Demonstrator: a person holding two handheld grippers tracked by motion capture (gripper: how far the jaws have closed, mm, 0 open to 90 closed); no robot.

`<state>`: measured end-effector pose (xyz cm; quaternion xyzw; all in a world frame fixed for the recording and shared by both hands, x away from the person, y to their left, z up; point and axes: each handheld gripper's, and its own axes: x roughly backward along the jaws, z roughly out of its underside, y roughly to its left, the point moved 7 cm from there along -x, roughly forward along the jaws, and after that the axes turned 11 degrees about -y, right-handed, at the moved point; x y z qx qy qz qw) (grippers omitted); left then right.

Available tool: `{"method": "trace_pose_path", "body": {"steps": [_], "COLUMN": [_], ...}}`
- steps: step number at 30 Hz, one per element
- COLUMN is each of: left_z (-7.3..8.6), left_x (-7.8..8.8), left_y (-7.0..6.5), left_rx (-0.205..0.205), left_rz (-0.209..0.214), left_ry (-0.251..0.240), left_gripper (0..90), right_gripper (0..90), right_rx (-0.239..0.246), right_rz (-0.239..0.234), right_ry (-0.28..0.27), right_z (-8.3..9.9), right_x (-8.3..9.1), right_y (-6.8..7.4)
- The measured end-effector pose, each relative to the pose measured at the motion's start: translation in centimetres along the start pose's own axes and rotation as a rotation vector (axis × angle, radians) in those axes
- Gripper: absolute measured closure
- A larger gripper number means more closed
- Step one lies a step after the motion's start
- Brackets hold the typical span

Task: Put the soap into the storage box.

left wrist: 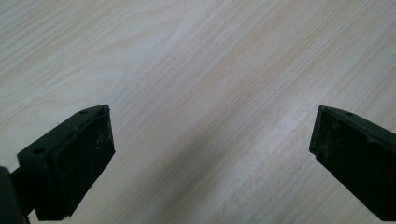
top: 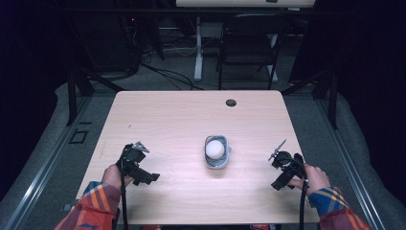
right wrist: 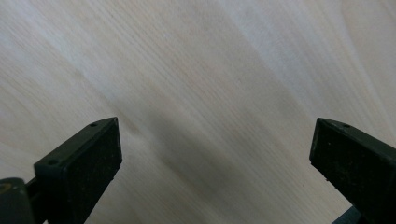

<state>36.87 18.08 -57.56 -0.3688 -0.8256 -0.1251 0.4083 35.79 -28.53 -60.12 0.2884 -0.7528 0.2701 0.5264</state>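
Note:
A small grey bowl (top: 218,162) stands near the middle of the light wooden table (top: 182,120), and a white ball (top: 215,149) rests in it. My left gripper (top: 137,163) is held over the table's front left, well apart from the bowl. In the left gripper view its jaws are spread wide (left wrist: 210,144) over bare wood, nothing between them. My right gripper (top: 286,167) sits at the front right, also clear of the bowl. The right gripper view shows its jaws wide apart (right wrist: 212,154) above bare table, holding nothing.
A round cable hole (top: 231,102) lies near the table's far edge. Beyond the table stand a black chair (top: 249,48) and a white desk leg (top: 198,52), with cables on the floor. Dark stands flank the table on both sides.

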Motion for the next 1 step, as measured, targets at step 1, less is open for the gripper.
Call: {"method": "trace_pose_path", "body": {"steps": [1], "left_z": [-0.01], "left_x": [-0.01], "left_y": [-0.01], "left_rx": [0.0], "left_rz": [0.0], "left_ry": [0.0], "left_gripper": [0.0], "right_gripper": [3.3], "right_rx": [0.013], "right_rz": [0.006], "right_ry": [0.006], "right_z": [-0.05], "right_x": [-0.04], "right_y": [-0.08]}}
